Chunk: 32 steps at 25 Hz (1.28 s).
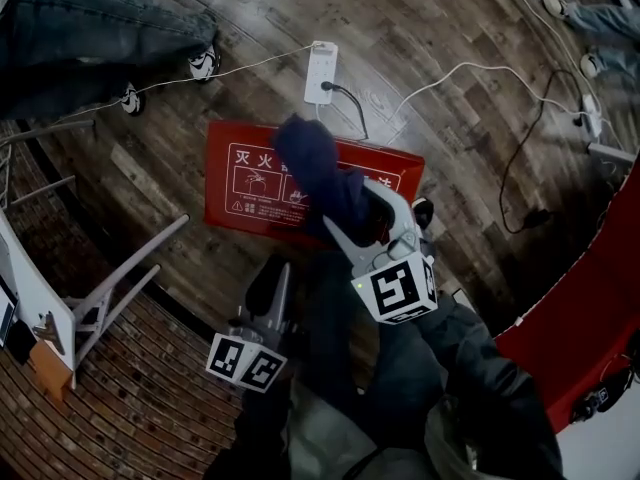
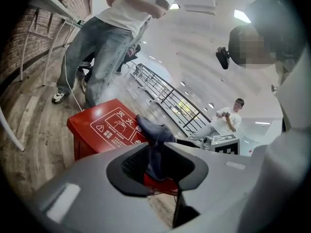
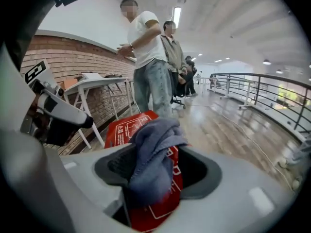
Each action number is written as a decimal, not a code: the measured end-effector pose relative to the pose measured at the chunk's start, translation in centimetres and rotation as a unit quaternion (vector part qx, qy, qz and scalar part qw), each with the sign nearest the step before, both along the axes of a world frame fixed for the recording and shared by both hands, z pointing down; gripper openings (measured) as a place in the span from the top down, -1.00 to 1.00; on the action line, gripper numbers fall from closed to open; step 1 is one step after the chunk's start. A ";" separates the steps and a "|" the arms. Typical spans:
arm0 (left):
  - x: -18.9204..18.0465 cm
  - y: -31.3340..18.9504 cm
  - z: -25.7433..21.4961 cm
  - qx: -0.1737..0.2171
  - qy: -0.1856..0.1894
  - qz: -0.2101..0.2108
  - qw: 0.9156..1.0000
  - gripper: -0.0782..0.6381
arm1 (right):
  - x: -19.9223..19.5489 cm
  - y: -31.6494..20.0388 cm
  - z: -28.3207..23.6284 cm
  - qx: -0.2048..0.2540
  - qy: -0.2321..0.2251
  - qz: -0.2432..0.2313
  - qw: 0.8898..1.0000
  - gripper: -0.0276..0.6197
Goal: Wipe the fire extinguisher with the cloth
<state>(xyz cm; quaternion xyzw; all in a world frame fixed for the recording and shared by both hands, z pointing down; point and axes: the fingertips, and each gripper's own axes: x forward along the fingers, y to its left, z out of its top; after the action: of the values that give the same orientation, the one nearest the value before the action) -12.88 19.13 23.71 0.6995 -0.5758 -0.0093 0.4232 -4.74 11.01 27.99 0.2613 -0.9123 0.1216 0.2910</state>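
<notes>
A red fire extinguisher box [image 1: 250, 183] with white print stands on the wooden floor. A dark blue cloth [image 1: 312, 168] lies bunched over its top. My right gripper [image 1: 365, 218] is at the cloth's near end. In the right gripper view the cloth [image 3: 153, 164] hangs between the wide jaws against the left finger, with a gap on the right side, and the box [image 3: 124, 127] sits behind it. My left gripper [image 1: 272, 280] hovers nearer me, short of the box, jaws apart and holding nothing. In its view the cloth [image 2: 156, 144] and box [image 2: 104, 125] lie ahead.
A white power strip [image 1: 321, 71] with trailing cables lies beyond the box. A person in jeans [image 1: 100, 28] stands at the far left, and other feet [image 1: 590, 18] show at the far right. White table legs [image 1: 120, 278] are on the left and a red panel [image 1: 590, 318] on the right.
</notes>
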 end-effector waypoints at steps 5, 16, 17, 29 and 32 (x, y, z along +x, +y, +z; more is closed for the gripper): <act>0.2 -0.8 -0.6 0.008 -0.007 0.013 1.000 0.52 | 2.8 -0.3 -3.1 0.013 -0.014 0.045 0.999 0.12; 3.5 0.9 -3.3 -0.022 -0.012 0.027 0.999 0.77 | 10.7 4.4 -10.8 -0.067 -0.118 0.114 0.984 0.91; 4.1 0.8 -4.6 -0.019 -0.013 0.035 0.999 0.77 | 11.3 4.8 -11.6 -0.067 -0.107 0.105 0.986 0.91; 7.7 -2.8 -20.6 0.063 -0.025 0.083 0.994 0.77 | 14.8 4.1 -23.4 -0.051 -0.078 0.121 0.988 0.91; 8.2 -2.9 -23.2 0.077 -0.032 0.096 0.992 0.77 | 14.1 4.8 -25.6 -0.047 -0.081 0.105 0.990 0.91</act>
<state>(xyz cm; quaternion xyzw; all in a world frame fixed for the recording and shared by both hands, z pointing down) -4.67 16.25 0.49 0.7818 -0.5169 0.0097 0.3485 9.40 15.77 2.41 0.3312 -0.8934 0.2153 0.2142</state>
